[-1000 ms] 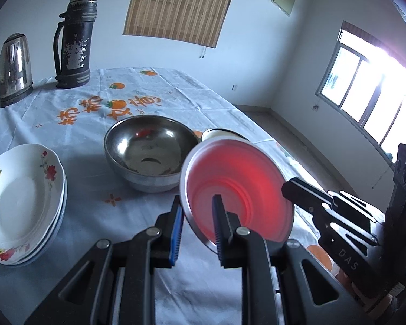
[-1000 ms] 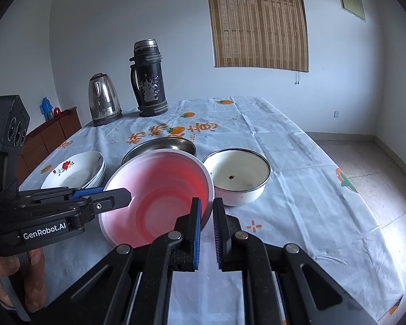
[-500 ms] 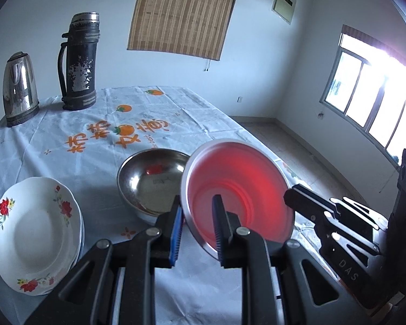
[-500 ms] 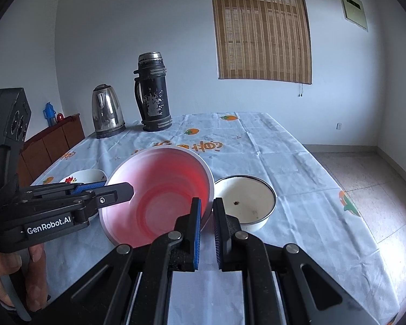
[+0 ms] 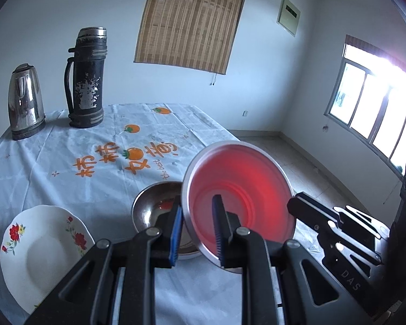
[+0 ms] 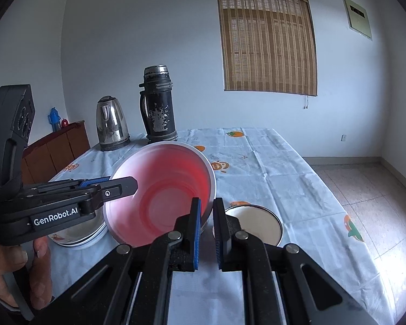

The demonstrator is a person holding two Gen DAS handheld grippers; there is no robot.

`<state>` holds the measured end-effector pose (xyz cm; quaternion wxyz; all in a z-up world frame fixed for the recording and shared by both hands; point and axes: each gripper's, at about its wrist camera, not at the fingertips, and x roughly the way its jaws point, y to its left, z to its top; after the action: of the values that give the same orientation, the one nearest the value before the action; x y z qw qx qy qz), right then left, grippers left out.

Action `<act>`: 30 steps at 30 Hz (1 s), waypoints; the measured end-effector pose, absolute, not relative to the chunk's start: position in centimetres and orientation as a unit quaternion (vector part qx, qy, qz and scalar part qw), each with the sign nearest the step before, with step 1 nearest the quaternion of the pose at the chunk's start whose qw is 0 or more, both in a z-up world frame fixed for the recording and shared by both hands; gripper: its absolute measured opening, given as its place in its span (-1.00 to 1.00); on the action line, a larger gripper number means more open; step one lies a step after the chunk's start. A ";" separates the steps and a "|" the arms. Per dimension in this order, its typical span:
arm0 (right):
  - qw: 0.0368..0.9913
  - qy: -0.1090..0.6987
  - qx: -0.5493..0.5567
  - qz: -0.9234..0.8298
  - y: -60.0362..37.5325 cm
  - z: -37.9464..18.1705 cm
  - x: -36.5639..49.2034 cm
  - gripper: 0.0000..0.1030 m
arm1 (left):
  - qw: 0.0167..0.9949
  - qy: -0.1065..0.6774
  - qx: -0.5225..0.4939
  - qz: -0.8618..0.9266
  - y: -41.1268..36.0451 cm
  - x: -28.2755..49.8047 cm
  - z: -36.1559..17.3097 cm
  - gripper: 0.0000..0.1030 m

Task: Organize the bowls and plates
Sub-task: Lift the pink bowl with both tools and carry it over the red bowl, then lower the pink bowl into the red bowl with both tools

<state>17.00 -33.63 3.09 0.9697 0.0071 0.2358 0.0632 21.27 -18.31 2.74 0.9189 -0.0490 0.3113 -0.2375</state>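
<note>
The left gripper (image 5: 196,227) was closed on the near rim of the round red-lined bowl with a pale metal rim (image 5: 239,203), one pad inside the wall and one outside. The right gripper (image 6: 206,230) was clamped on the same bowl at its opposite edge, the rim passing between its blue pads. The bowl was thus held by both grippers, tilted and clear of the desk (image 5: 67,162), which is judged a two-point hold to steady a wide, light vessel while it is carried toward a stack.

Just behind the red bowl, to its left, stood the shiny stainless-steel bowl (image 5: 154,208), empty, and judged the likely nesting place. Left of the red bowl lay the white floral-patterned plates (image 5: 40,254), stacked. To the right of the red bowl, in the right wrist view, sat the white enamel bowl with a dark rim (image 6: 257,222). Well beyond the red bowl stood the steel electric kettle (image 5: 25,100) and the tall black worn thermos flask (image 5: 88,78).

The red bowl hid much of the steel bowl; the number of stacked plates could not be made out. The enamel bowl was partly hidden behind the right gripper. A person's hand (image 6: 16,268) was cut off at the frame edge.
</note>
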 end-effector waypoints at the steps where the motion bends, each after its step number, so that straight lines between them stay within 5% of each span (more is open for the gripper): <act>1: 0.970 0.235 0.007 0.064 -33.6 3.2 17.2 -0.81 | 0.919 0.311 -0.050 -0.236 -18.2 21.5 2.8 -0.63; 30: 0.953 0.297 0.002 0.068 -32.0 0.6 24.0 -0.81 | 0.896 0.374 -0.093 -0.221 -16.6 27.6 -0.8 -0.63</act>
<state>23.98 -32.03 0.61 0.9526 0.0018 0.2967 0.0679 27.60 -16.62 -0.76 0.8957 -0.0934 0.3744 -0.2208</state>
